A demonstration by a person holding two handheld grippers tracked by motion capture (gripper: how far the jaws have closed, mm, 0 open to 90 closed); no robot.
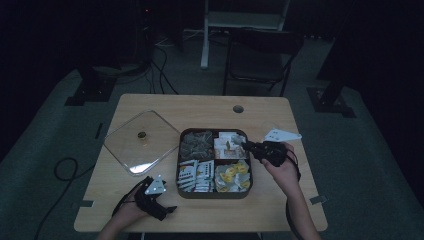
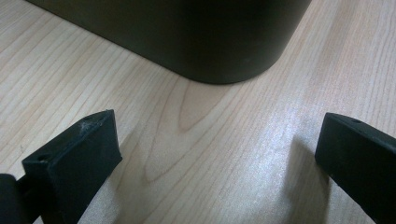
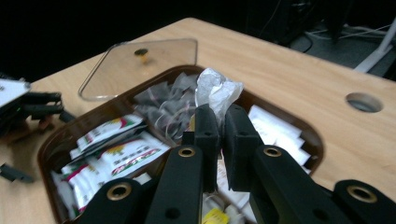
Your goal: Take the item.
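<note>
Pressure from the right claw (image 3: 219, 122) is all that holds the small white sachet (image 3: 217, 91): its jaws are pinched together on the packet's lower end, and the crumpled top sticks up free above them. In the high view the right claw (image 1: 248, 146) hangs over the far right compartment of the brown divided tray (image 1: 215, 195), which sits near the middle of the surface (image 1: 200, 105), a little toward its near edge.

The grip looks thin, so the sachet could slide out if the hand swings quickly, and it would probably drop back among the packets (image 3: 116, 140) or onto the wood. A harder squeeze might instead tear the paper. A low exit could also snag the sachet on the tray's wall or on the grey bags (image 3: 166, 109) in the neighbouring compartment.

The left claw (image 2: 215, 158) rests with its jaws wide apart and nothing between them, low over the surface just beside the tray's near left corner (image 2: 219, 56). A careless push from it would shift the tray under the right hand. The clear lid (image 1: 141, 142) lies flat toward the left edge, and a wide sweep of the left arm could knock it off.
</note>
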